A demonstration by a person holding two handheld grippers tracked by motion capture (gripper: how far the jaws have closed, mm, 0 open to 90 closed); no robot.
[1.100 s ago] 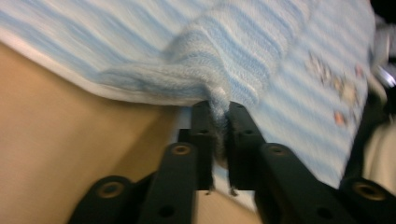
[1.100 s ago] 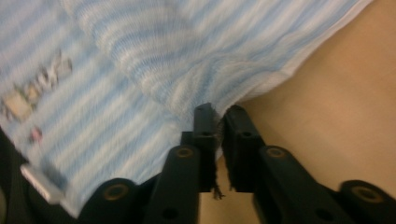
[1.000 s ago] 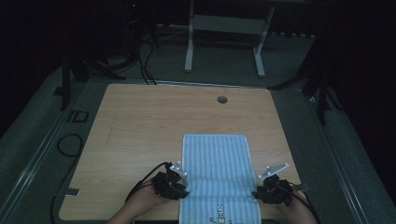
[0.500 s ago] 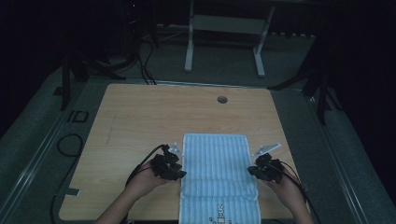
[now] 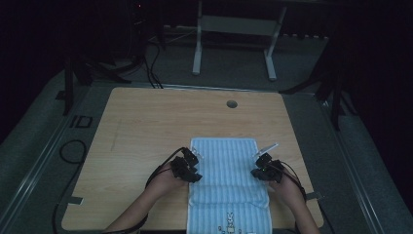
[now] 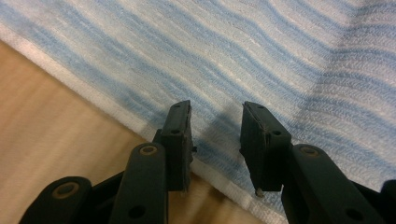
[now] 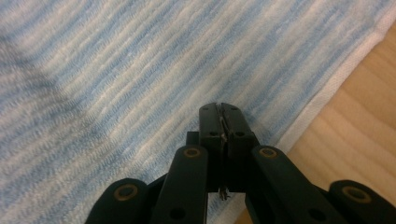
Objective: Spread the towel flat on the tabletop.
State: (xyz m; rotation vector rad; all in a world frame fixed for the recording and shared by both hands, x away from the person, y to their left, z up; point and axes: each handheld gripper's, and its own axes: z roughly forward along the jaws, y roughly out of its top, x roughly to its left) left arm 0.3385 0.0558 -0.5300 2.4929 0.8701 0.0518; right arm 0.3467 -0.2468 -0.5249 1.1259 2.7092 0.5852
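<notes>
1. Folding looks under way: blue striped towel [image 5: 226, 183] lies flat on the table [image 5: 146, 126], between both grippers, near edge hanging toward the person.
2. Left gripper [image 6: 215, 122] has jaws apart, just been opening, over the towel's hem; nothing pinched. Risk: closing here grabs one layer only or misses the edge.
3. Right gripper [image 7: 219, 112] is closed tight over the opposite hem; no cloth visibly between its jaws. Risk: lifting comes up empty, so the fold goes crooked.

Beyond the flat blue-striped terry towel [image 5: 224, 168] the pale wooden tabletop [image 5: 151, 122] lay bare; only a small round grommet hole [image 5: 232, 104] broke it.
</notes>
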